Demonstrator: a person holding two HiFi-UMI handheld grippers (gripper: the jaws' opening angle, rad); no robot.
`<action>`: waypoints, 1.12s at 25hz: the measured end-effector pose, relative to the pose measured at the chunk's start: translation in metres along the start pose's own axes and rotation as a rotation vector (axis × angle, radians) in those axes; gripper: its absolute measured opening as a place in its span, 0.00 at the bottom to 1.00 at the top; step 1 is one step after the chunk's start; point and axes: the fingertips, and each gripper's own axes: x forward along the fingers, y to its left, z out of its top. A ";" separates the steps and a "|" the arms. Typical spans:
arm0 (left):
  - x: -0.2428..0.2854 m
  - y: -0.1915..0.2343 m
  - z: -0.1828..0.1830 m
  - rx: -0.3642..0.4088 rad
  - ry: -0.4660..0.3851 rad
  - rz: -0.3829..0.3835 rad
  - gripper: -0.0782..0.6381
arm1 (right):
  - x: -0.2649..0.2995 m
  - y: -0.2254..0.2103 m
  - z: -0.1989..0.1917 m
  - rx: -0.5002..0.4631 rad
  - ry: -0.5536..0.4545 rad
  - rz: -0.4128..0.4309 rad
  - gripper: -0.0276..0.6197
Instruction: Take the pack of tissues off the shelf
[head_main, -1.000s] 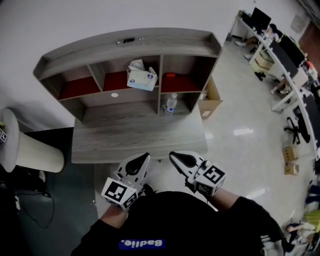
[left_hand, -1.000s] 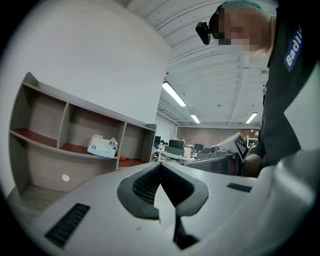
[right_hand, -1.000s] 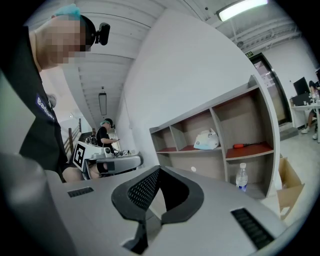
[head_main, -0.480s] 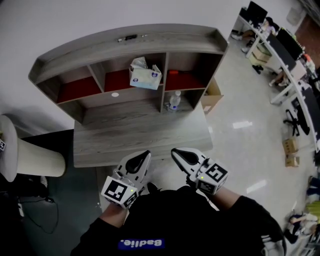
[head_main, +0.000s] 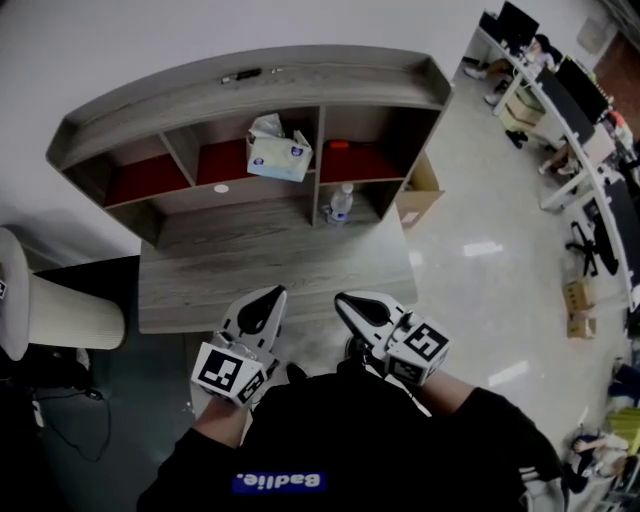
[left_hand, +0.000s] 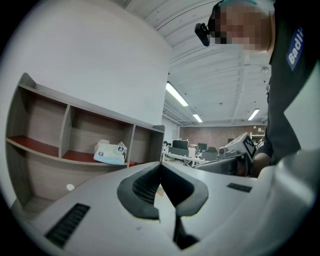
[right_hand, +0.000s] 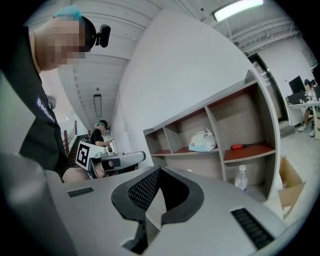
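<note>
Both the left gripper and right gripper keep jaws pressed together, empty — the pack of tissues sits well apart, in a middle cubby of the shelf. Nothing to grip yet, I judge — approach comes first

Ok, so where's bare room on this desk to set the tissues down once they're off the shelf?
The desktop is bare from the shelf unit's foot to its near edge, all across. The upper left cubby is empty too. Crowded: the right cubbies, with a bottle below and a small orange tool above; the tissues sit in the middle one.

Tissue pack print too small to read; cardboard box half hidden behind shelf
</note>
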 end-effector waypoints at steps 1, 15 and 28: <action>0.003 0.001 0.002 0.003 -0.003 0.014 0.11 | -0.001 -0.004 0.002 -0.001 0.001 0.006 0.08; 0.041 0.018 -0.005 0.055 0.028 0.124 0.11 | -0.008 -0.033 0.015 -0.030 0.023 0.086 0.08; 0.069 0.042 -0.003 0.171 0.061 0.136 0.20 | -0.002 -0.034 0.031 -0.051 0.004 0.118 0.08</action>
